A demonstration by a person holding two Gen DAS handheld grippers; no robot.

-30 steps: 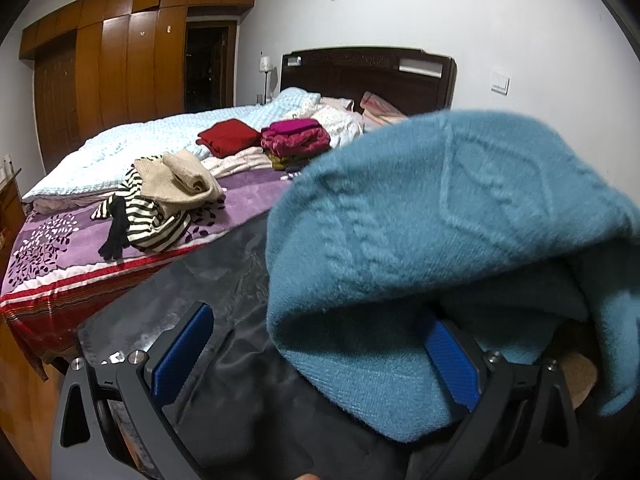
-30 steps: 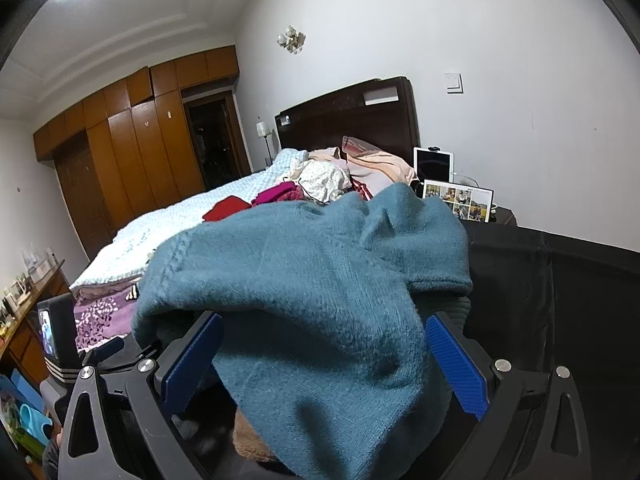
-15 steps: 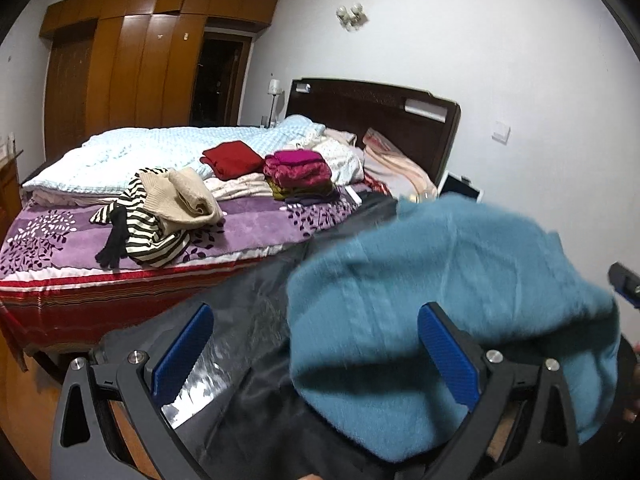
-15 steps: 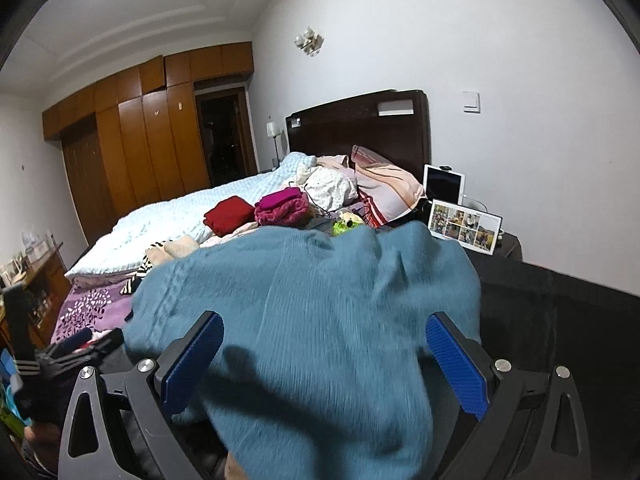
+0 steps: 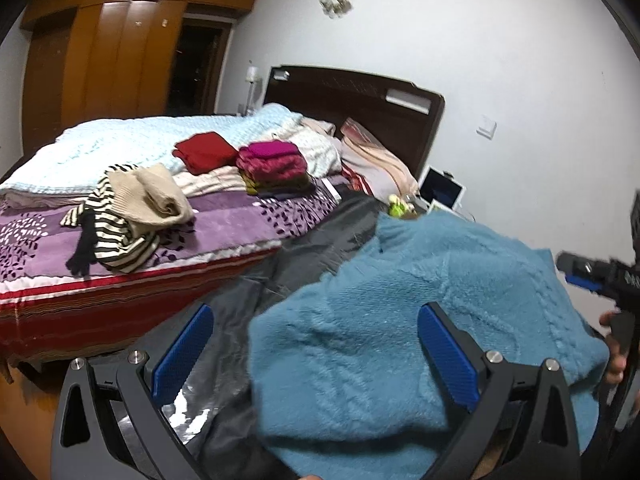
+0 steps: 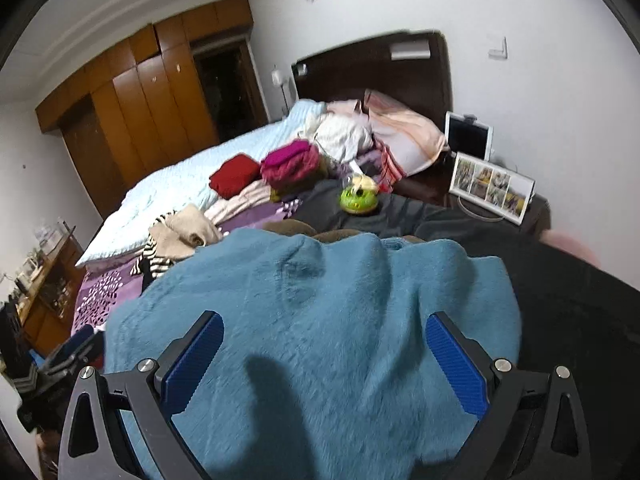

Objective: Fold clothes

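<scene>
1. The surface [image 5: 304, 256] was draped in dark grey-black cloth and ran from the lower centre of the left wrist frame toward the bed [image 5: 224, 224] at middle left.
2. The room had white walls, a brown wardrobe [image 5: 116, 60] at upper left and a dark headboard [image 5: 360, 96] at upper centre.
3. The teal sweater [image 6: 320, 320] lay bunched on the surface, filling the lower half of both frames.
4. The left claw [image 5: 316, 356] stood wide, its right pad against the sweater (nothing pinched); the right claw [image 6: 324, 360] was also wide, hovering over the knit.
5. On the bed, left of centre, lay a striped and beige heap [image 5: 132, 216], a red folded piece [image 5: 204, 152] and a magenta stack [image 5: 276, 164].
6. A green toy [image 6: 358, 196] sat at the surface's far edge; a tablet [image 6: 468, 136] and photo frame [image 6: 492, 186] stood at upper right.
7. The sweater hid most of the surface in the right wrist frame.
</scene>
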